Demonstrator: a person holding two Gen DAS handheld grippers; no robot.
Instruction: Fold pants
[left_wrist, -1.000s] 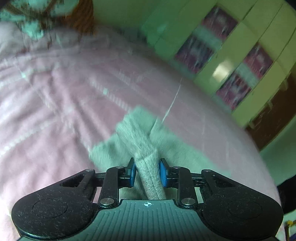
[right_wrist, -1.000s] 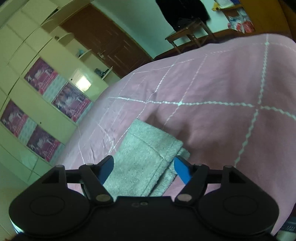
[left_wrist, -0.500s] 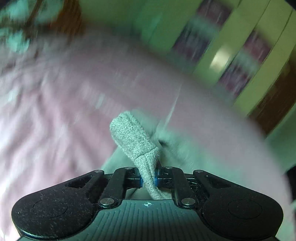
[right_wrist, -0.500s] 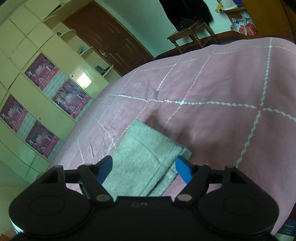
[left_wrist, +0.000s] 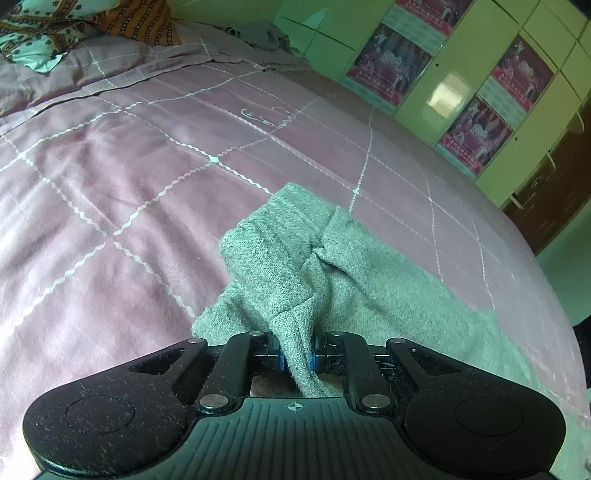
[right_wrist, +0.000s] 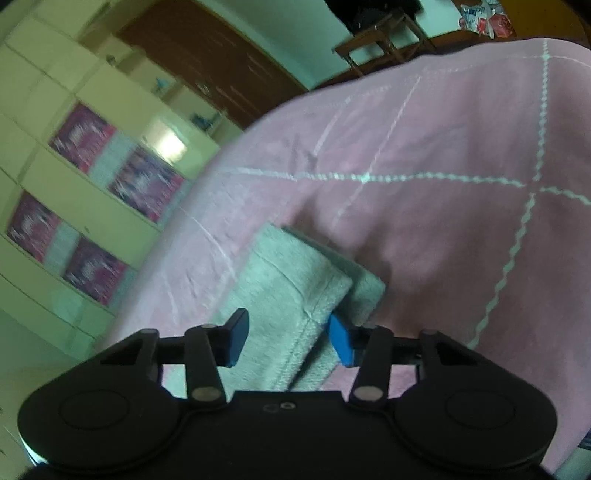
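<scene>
Bunched higher than a second ago, a fold of the grey pants (left_wrist: 295, 258) is pinched tight between the pads of the left gripper (left_wrist: 295, 360) and lifted off the pink quilted bed (left_wrist: 110, 184), with the rest spread toward the bed's right edge. At the hem end, the right gripper (right_wrist: 288, 339) has just been closing around the cloth, its blue pads (right_wrist: 341, 345) not visibly pressing. Green cupboards (left_wrist: 461, 74) are seen beyond.

Both views ride low and close over the pink bedspread (left_wrist: 122, 192). The left wrist view faces the pillow (left_wrist: 33, 40) end and green wardrobe (left_wrist: 461, 81). The right wrist view faces the bed's far edge, door (right_wrist: 207, 59) and chair (right_wrist: 384, 40). They share the grey pants (left_wrist: 295, 251), bedspread and wardrobe.
</scene>
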